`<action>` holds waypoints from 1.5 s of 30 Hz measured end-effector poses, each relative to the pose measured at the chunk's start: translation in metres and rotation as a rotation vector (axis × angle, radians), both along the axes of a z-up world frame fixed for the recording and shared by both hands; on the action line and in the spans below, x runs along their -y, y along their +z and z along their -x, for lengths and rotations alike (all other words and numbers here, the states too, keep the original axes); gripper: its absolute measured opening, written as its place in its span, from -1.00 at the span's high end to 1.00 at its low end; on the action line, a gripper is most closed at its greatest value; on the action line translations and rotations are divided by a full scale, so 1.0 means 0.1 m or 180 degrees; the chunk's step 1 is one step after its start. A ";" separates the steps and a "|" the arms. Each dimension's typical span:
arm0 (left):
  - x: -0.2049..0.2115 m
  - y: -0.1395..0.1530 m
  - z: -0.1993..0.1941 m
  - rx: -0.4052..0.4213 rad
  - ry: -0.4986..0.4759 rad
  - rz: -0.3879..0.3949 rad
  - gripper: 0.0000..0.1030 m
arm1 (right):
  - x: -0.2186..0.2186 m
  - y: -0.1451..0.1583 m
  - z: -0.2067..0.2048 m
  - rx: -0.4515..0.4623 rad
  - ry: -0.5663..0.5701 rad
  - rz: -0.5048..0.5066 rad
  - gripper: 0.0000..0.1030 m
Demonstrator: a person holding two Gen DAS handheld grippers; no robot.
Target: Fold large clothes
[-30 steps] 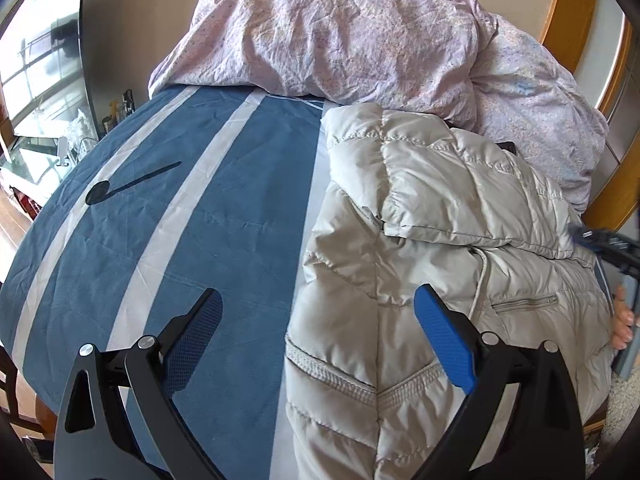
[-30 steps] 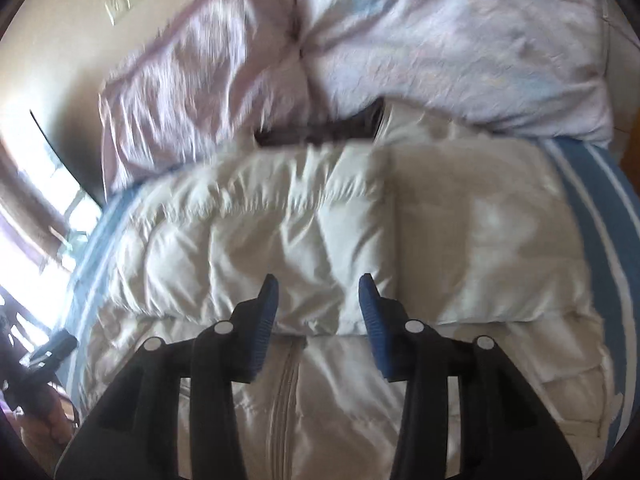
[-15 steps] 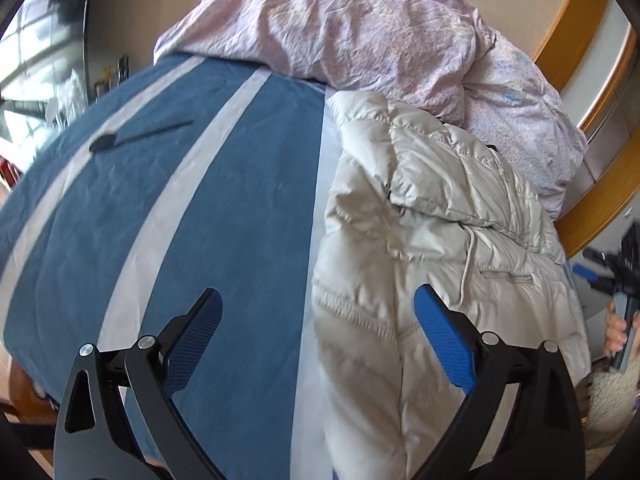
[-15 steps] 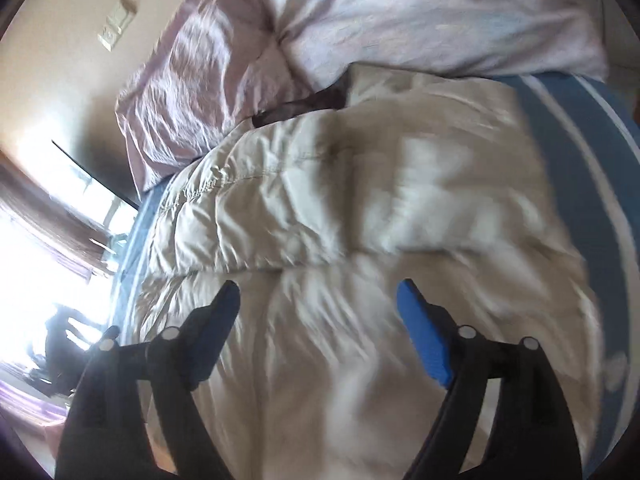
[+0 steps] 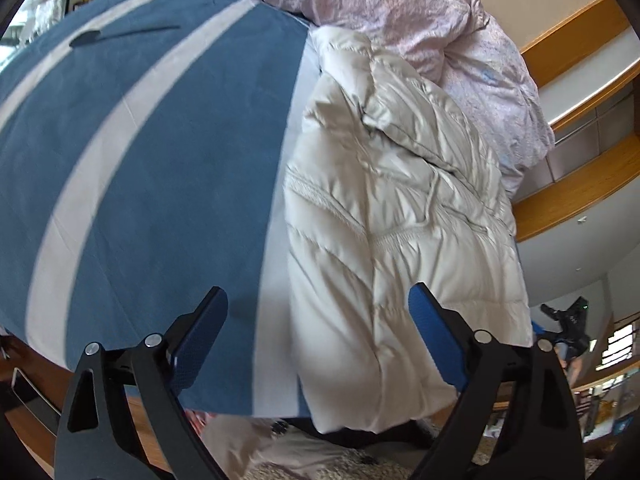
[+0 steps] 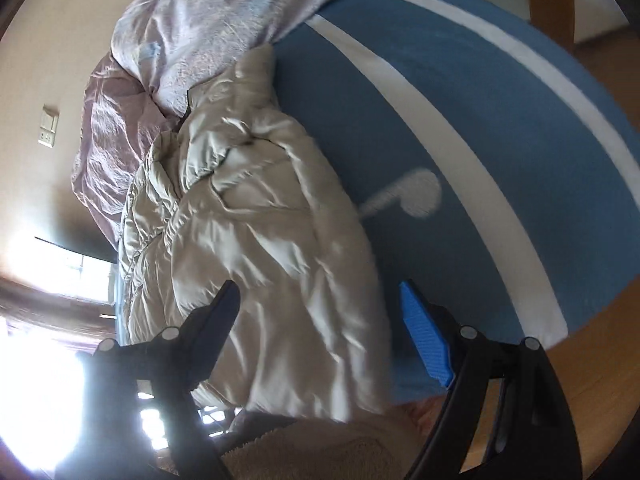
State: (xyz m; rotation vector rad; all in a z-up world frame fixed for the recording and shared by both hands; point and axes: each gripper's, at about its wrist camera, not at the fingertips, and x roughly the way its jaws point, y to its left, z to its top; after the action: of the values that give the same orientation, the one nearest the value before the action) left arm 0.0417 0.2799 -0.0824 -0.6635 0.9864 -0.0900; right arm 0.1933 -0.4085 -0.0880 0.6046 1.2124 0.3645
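A cream puffer jacket [image 5: 400, 208] lies lengthwise on the blue bed sheet [image 5: 140, 160], its hem hanging slightly over the near bed edge. My left gripper [image 5: 316, 292] hovers above the hem's left corner; its jaws are closing but stand wide, and the pads touch nothing. In the right wrist view the jacket [image 6: 256, 248] runs from the pillows down to the bed edge. My right gripper [image 6: 319, 287] is open above the hem's other corner, with fabric below the gap and no pad on it. The right gripper [image 5: 568, 320] also shows far right in the left wrist view.
A crumpled pink duvet [image 5: 400, 8] is piled at the bed's head, against the jacket's top. A spoon-shaped mark [image 6: 416, 196] lies on the white-striped sheet [image 6: 480, 120]. A shaggy rug [image 6: 320, 448] and wooden floor lie below the bed edge. Bright window glare fills the left.
My right gripper has opened from a narrow gap to wide and swung down to the jacket's hem, rolling as it went. My left gripper has drawn back toward the bed edge over the hem.
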 end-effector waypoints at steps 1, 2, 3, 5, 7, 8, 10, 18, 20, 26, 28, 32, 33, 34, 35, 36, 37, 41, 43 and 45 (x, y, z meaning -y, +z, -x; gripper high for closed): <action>0.03 -0.01 0.00 -0.0010 -0.0030 0.0064 -0.75 | 0.02 -0.05 0.01 -0.0040 0.0033 -0.0060 -0.54; 0.05 -0.03 0.01 -0.0019 -0.0044 0.0096 -0.73 | -0.01 -0.07 0.01 -0.0068 0.0047 -0.0086 -0.48; 0.07 -0.04 0.01 -0.0036 -0.0062 0.0129 -0.71 | 0.00 -0.10 0.01 -0.0095 0.0067 -0.0103 -0.45; 0.11 -0.04 0.03 -0.0028 -0.0079 0.0150 -0.70 | -0.02 -0.16 0.02 -0.0142 0.0157 -0.0168 -0.37; 0.13 -0.05 0.04 -0.0028 -0.0094 0.0212 -0.65 | -0.07 -0.21 0.03 -0.0182 0.0260 -0.0256 -0.31; 0.15 -0.05 0.06 -0.0028 -0.0110 0.0257 -0.64 | -0.08 -0.22 0.03 -0.0185 0.0297 -0.0271 -0.30; 0.18 -0.07 0.08 -0.0036 -0.0143 0.0347 -0.55 | -0.12 -0.26 0.03 -0.0194 0.0386 -0.0340 -0.27; 0.33 -0.14 0.13 0.0034 -0.0161 0.0663 -0.50 | -0.19 -0.28 0.08 -0.0105 0.0564 -0.0489 -0.27; 0.35 -0.14 0.13 0.0046 -0.0138 0.0671 -0.45 | -0.22 -0.28 0.12 -0.0066 0.0616 -0.0477 -0.27; 0.39 -0.18 0.21 0.0019 0.0004 0.0560 0.09 | -0.32 -0.26 0.20 0.0010 0.0678 -0.0330 0.05; 0.40 -0.18 0.23 -0.0015 0.0051 0.0474 0.38 | -0.33 -0.27 0.24 0.0006 0.0661 -0.0344 0.29; 0.38 -0.16 0.27 0.0034 0.0115 0.0450 0.64 | -0.29 -0.21 0.30 0.0129 0.0541 -0.0463 0.63; 0.37 -0.15 0.28 0.0058 0.0129 0.0467 0.69 | -0.29 -0.17 0.31 0.0184 0.0515 -0.0479 0.65; 0.34 -0.12 0.28 0.0107 0.0149 0.0492 0.72 | -0.28 -0.13 0.33 0.0235 0.0489 -0.0491 0.67; 0.33 -0.09 0.29 0.0139 0.0162 0.0506 0.73 | -0.29 -0.09 0.33 0.0276 0.0470 -0.0499 0.68; 0.31 -0.06 0.29 0.0171 0.0175 0.0523 0.74 | -0.29 -0.05 0.34 0.0323 0.0457 -0.0503 0.68; 0.30 -0.03 0.30 0.0210 0.0188 0.0542 0.76 | -0.30 0.01 0.35 0.0392 0.0440 -0.0508 0.69; 0.22 0.15 0.27 0.0422 0.0262 0.0627 0.77 | -0.30 0.22 0.33 0.0632 0.0385 -0.0553 0.70; 0.17 0.25 0.25 0.0534 0.0294 0.0684 0.78 | -0.33 0.35 0.32 0.0788 0.0336 -0.0573 0.71; 0.14 0.34 0.23 0.0636 0.0309 0.0703 0.78 | -0.34 0.44 0.30 0.0892 0.0297 -0.0591 0.71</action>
State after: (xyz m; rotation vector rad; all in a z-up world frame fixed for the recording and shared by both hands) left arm 0.0185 0.2657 -0.0482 -0.8861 0.7563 -0.1783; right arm 0.1637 -0.3741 -0.0441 0.6339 0.9454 0.6246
